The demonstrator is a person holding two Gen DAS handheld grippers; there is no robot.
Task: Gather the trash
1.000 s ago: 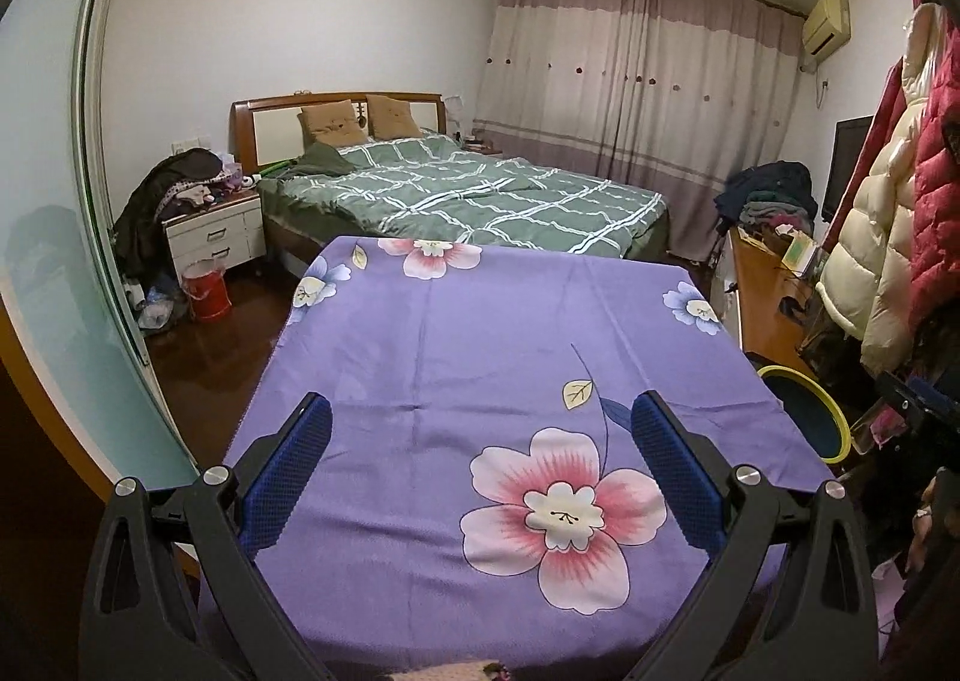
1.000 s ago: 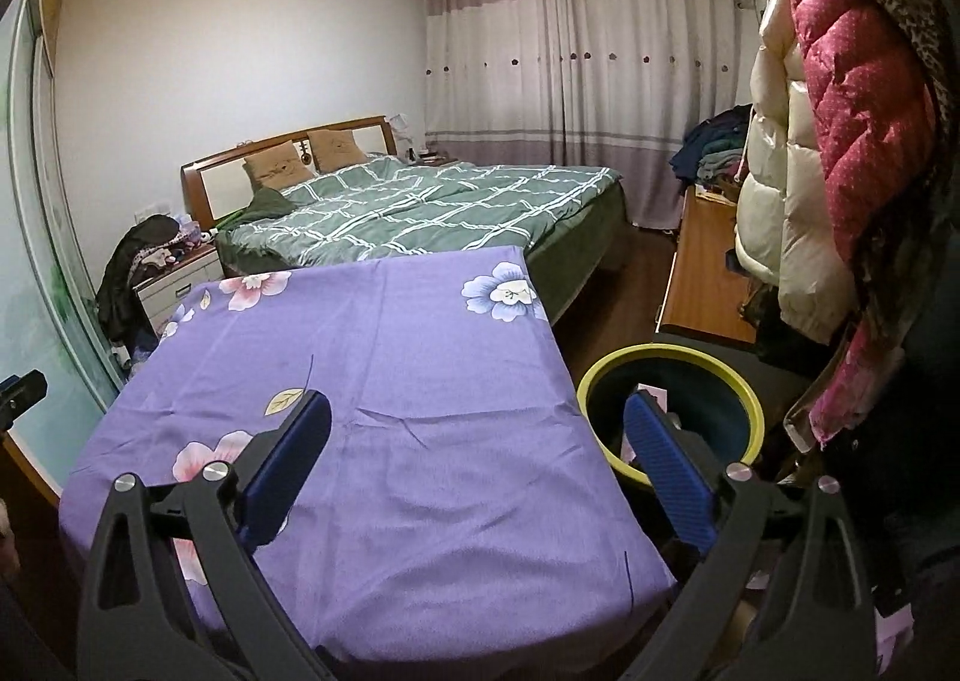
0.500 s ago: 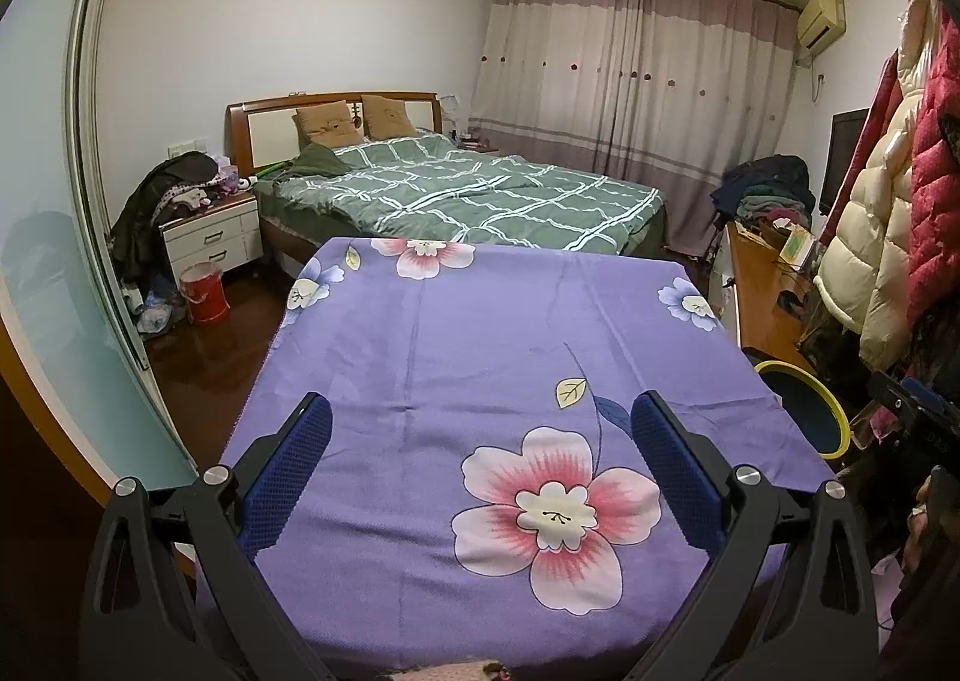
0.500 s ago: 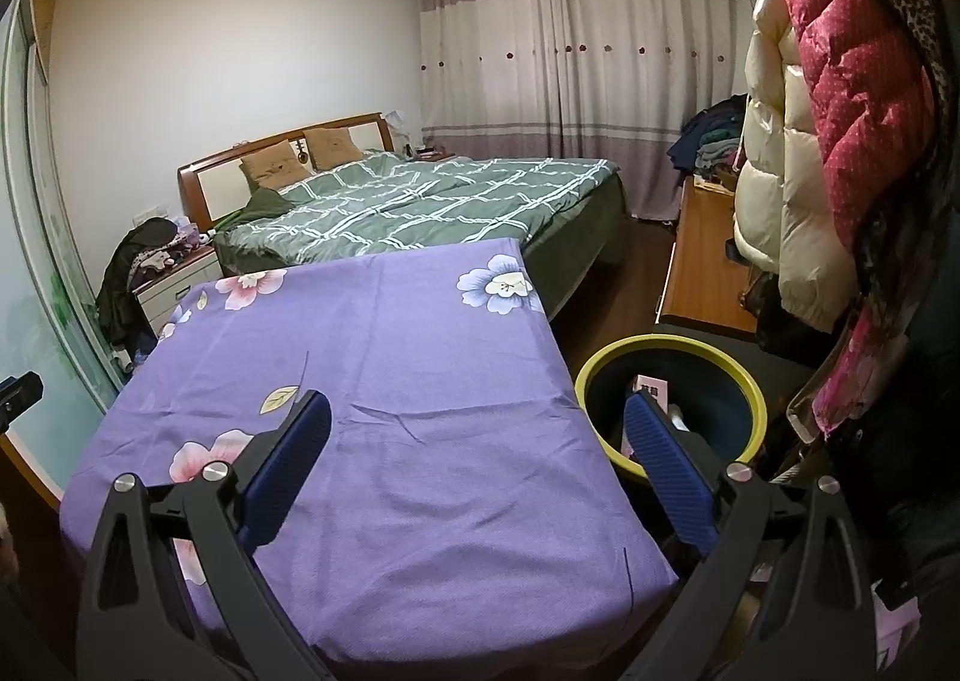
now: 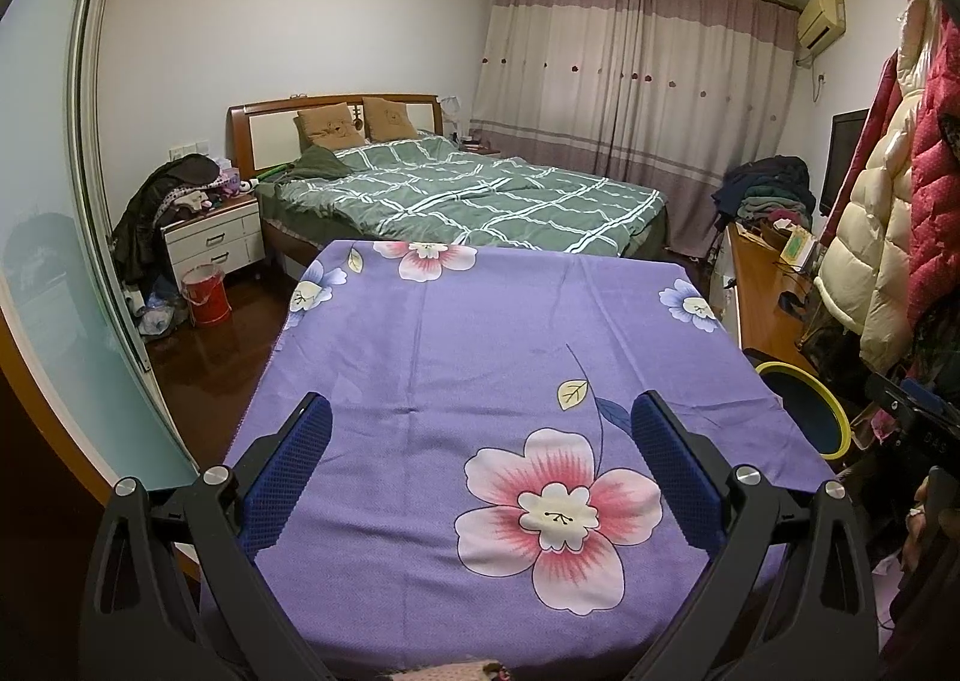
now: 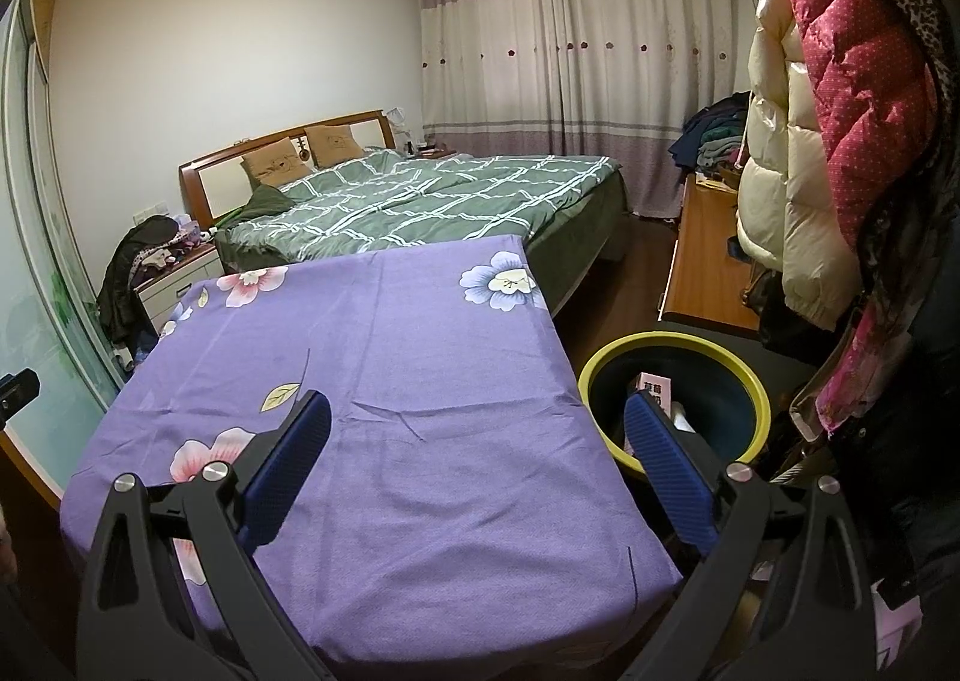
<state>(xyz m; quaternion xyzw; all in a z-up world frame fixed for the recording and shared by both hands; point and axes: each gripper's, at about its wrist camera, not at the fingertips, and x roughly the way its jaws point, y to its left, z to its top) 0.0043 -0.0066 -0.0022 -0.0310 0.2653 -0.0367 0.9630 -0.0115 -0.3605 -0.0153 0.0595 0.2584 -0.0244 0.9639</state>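
The left tool point(image 5: 480, 423) hangs over the purple flowered cloth point(image 5: 480, 357) on the worktop, its blue pads point(image 5: 288, 471) spread wide with nothing between them. The right tool point(image 6: 477, 429) is just as wide and empty, one pad over the cloth and the other over the yellow-rimmed bin point(image 6: 753, 381) at the lower right of the frame.

Only the right wrist view looks down into that bin: a pink printed carton point(image 6: 655, 386) and something white lie inside (the trash, as far as can be told). The left wrist view catches only a sliver of the bin's rim point(image 5: 831, 411) at the right edge, but it alone shows the red bucket point(image 5: 207, 294) by the nightstand at middle left.

Against the frames a second ago, both views have shifted only slightly; the bin sits a touch higher in the right view, and the pads are spread as before.

The cloth is bare from edge to edge. The bin stands just beside the worktop's right edge, with hanging coats point(image 6: 840, 129) crowding the right of the frame.
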